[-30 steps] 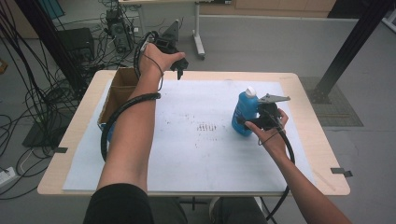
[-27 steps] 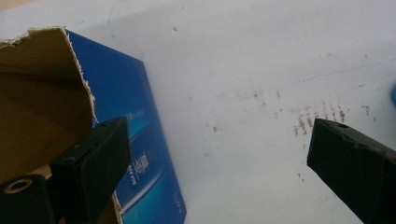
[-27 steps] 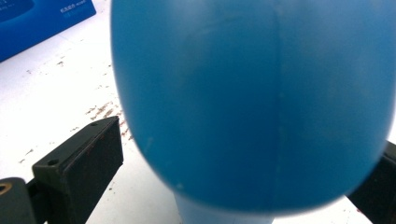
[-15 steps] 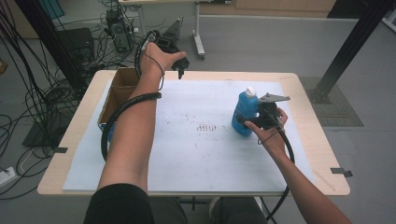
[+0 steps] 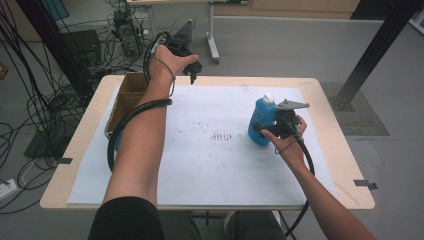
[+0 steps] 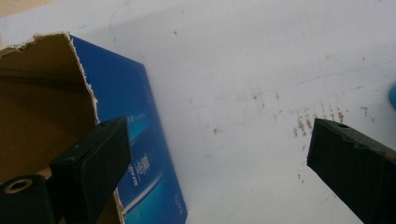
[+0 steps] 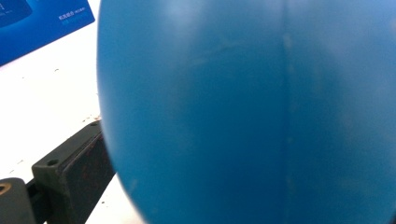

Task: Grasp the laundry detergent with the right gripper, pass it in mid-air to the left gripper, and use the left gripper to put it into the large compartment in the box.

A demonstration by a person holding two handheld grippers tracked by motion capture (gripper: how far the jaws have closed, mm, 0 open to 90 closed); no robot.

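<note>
One blue plastic bottle (image 5: 261,121) with a white cap stands right of centre in the high view, on a white sheet (image 5: 215,165) that covers most of a pale wooden table (image 5: 345,165). The sheet is matte and speckled with small brown marks near its middle. The bottle's body is smooth and rounded; in the right gripper view its glossy blue wall (image 7: 252,112) sits directly against the one visible black jaw at lower left. The right gripper (image 5: 272,129), held in the person's right hand (image 5: 289,142), presses on the bottle's side, jaws clenched around it.

One open cardboard box (image 5: 127,95) sits at the upper left of the table. Its inside is plain brown with a torn, ragged rim, and its outer face is printed glossy blue (image 6: 140,154).

The left gripper (image 5: 192,70) is raised at the upper centre of the high view, beyond the table's far edge, held in the left hand (image 5: 167,62). In the left gripper view its two blocky black jaws stand far apart, released, with nothing between them.

Two black cables trail along the forearms.
</note>
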